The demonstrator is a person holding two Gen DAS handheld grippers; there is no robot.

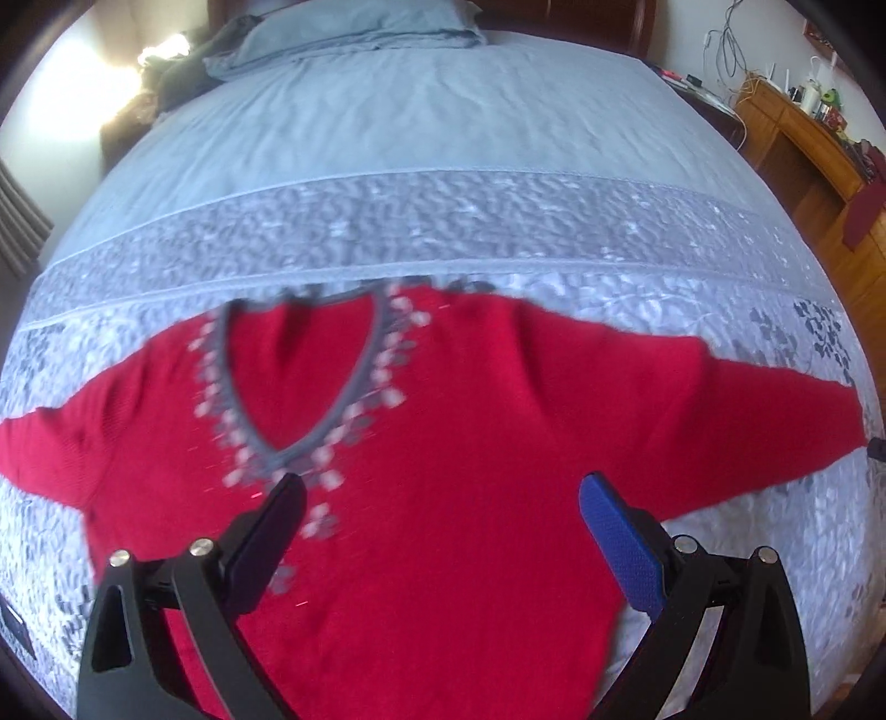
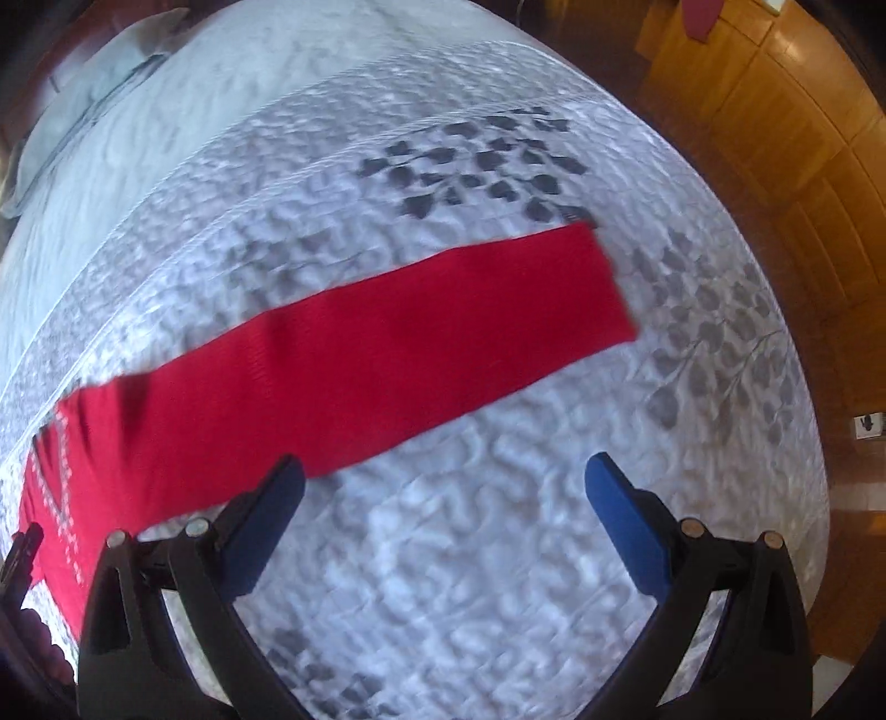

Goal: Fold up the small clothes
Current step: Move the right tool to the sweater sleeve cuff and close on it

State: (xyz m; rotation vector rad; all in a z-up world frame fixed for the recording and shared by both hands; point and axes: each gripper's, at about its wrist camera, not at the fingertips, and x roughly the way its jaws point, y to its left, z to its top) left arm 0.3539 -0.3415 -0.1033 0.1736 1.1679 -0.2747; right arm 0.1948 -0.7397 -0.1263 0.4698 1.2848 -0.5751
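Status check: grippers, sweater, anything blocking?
Left gripper open, empty, over the sweater chest. Right gripper open, empty, beside the sleeve. Sweater flat on the bed, sleeves spread, unfolded. Nothing in the way.

sweater (image 1: 443, 443) flat on bed (image 1: 443, 138) — pillow (image 1: 354, 27) behind, desk (image 1: 792, 133) right.

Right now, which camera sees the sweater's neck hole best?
The left wrist view: the grey-edged V neck sits in plain sight on the red sweater. The right wrist view shows mostly one sleeve; the neck is not visible there.
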